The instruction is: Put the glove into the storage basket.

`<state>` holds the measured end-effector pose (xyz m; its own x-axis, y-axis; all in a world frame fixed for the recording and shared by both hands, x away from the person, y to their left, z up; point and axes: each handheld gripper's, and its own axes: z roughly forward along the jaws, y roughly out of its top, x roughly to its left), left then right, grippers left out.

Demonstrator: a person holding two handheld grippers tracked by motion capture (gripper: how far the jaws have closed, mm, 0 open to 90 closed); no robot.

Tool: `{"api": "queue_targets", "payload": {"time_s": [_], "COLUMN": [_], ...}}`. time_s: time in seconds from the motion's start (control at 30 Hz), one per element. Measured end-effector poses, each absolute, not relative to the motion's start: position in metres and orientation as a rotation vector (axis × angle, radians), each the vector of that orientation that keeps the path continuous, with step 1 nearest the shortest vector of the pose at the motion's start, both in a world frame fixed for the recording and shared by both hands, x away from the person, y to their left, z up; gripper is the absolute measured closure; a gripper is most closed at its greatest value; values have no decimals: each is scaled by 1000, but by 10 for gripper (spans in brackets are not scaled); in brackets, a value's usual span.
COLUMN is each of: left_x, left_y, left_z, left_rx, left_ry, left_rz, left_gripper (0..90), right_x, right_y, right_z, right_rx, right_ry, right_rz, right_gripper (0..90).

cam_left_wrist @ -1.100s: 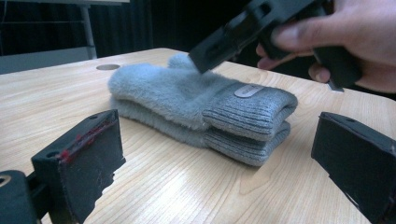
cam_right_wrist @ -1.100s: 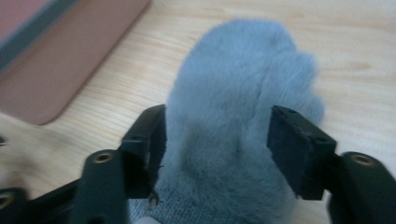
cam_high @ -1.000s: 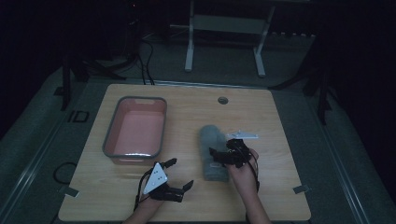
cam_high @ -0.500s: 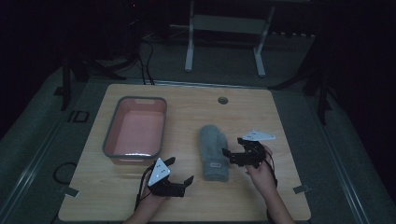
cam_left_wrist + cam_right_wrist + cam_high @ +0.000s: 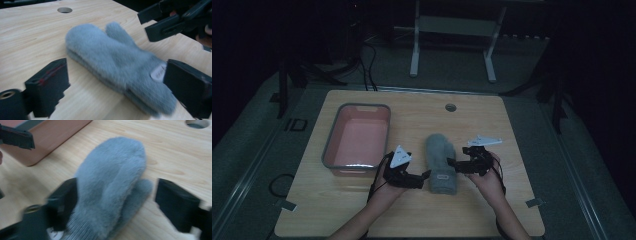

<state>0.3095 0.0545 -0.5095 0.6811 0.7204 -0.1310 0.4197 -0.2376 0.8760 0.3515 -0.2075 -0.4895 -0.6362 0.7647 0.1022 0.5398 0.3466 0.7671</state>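
High view: wooden table, a grey fluffy mitten lying flat near its centre, cuff toward the person, fingertip end pointing to 12 o'clock. A grey-rimmed pink tub stands at the mitten's 9 o'clock, apart from it; a round cable hole sits in the tabletop at the mitten's 12 o'clock, well apart. Both forearms enter from 6 o'clock and angle inward. The left gripper is held low at the mitten's 8 o'clock, jaws pointing toward 3 o'clock at the cuff edge, just beside it. The right gripper is at the mitten's 3 o'clock, jaws pointing toward 9 o'clock, tips at the mitten's side. Left gripper view: the left gripper has its jaws spread wide, one low at 8 o'clock, one at 4 o'clock, with the mitten lying between and beyond them, white label near the cuff; the right gripper shows at 2 o'clock, jaws parted. Right gripper view: the right gripper is spread open, its jaws on either side of the mitten at the cuff and thumb, not clamped; the tub lies at 11 o'clock, the cable hole at 1 o'clock.
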Motion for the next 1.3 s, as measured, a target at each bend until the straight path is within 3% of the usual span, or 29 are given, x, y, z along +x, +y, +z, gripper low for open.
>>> {"api": "queue_targets", "payload": {"time_s": [0.03, 0.1, 0.13, 0.2, 0.47, 0.73, 0.9, 1.1, 1.3], "left_x": [314, 322, 326, 333, 354, 367, 374, 379, 383], "left_y": [51, 46, 44, 41, 29, 25, 22, 17, 12], "left_z": [-509, -508, -509, -511, -531, -548, -553, -558, -559], "left_rx": [1878, 1898, 1899, 1912, 2014, 2028, 2034, 2033, 2047], "left_ry": [900, 918, 922, 957, 1068, 1121, 1109, 1069, 1009], "left_rz": [357, 355, 350, 326, 225, 153, 90, 29, -30], "left_gripper": [79, 177, 177, 227, 228, 229, 239, 371, 588], "right_x": [352, 355, 356, 357, 364, 373, 377, 377, 377], "right_y": [-207, -206, -205, -204, -209, -210, -213, -209, -211], "right_z": [-489, -491, -493, -498, -534, -543, -546, -543, -545], "right_rx": [1179, 1219, 1231, 1248, 1364, 1384, 1384, 1322, 1318], "right_ry": [2336, 2332, 2337, 2357, 2431, 2507, 2568, 2586, 2584], "right_rz": [1171, 1212, 1206, 1215, 1101, 1104, 1127, 1071, 1100], "right_gripper": [450, 496, 528, 510, 502, 474, 676, 741, 761]}}
